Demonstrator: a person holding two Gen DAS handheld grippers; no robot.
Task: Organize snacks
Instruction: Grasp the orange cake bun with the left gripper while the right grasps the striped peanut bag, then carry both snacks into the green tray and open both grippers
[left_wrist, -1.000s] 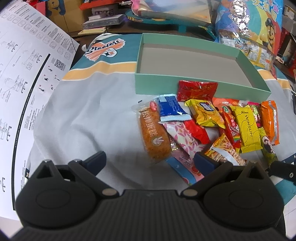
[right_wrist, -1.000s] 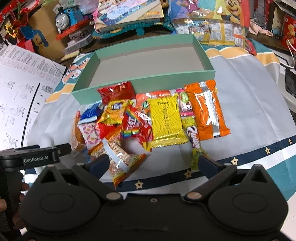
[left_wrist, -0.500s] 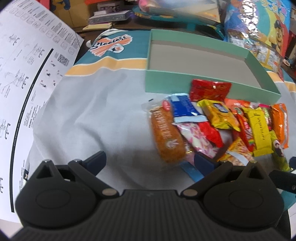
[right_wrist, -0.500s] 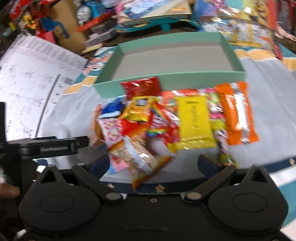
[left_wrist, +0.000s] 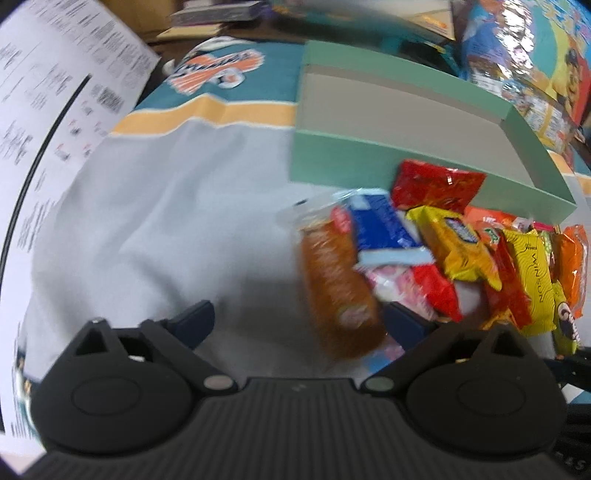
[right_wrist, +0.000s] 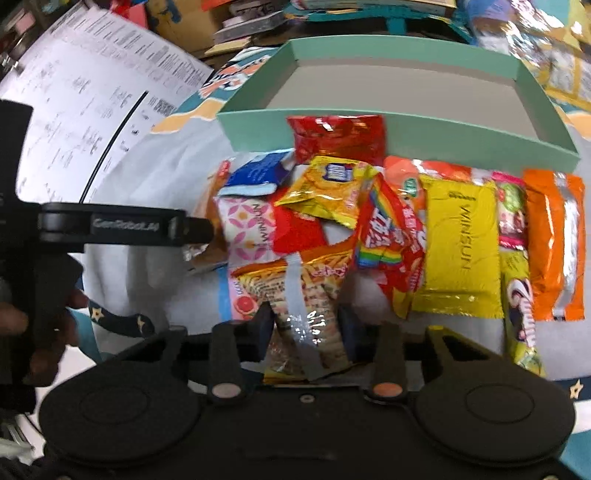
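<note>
A pile of snack packets lies on the cloth in front of an empty mint-green box (left_wrist: 369, 166) (right_wrist: 406, 129). My right gripper (right_wrist: 306, 326) is shut on a golden noodle-snack packet (right_wrist: 306, 295) at the near edge of the pile. My left gripper (left_wrist: 299, 321) is open, low over the cloth; its right finger sits beside an orange bread packet (left_wrist: 336, 284) at the pile's left end. It also shows in the right wrist view (right_wrist: 184, 230). Other packets include a red one (right_wrist: 336, 136), a blue one (left_wrist: 384, 225) and a yellow WINSUN one (right_wrist: 461, 251).
A large white instruction sheet (left_wrist: 44, 122) lies at the left. Toy boxes and foil snack bags (left_wrist: 524, 62) crowd the far side behind the box. An orange packet (right_wrist: 557, 243) marks the pile's right end. Grey cloth (left_wrist: 166, 229) lies left of the pile.
My right gripper has moved forward and shut on the noodle-snack packet. My left gripper has shifted left and closer, so the pile now sits to its right.
</note>
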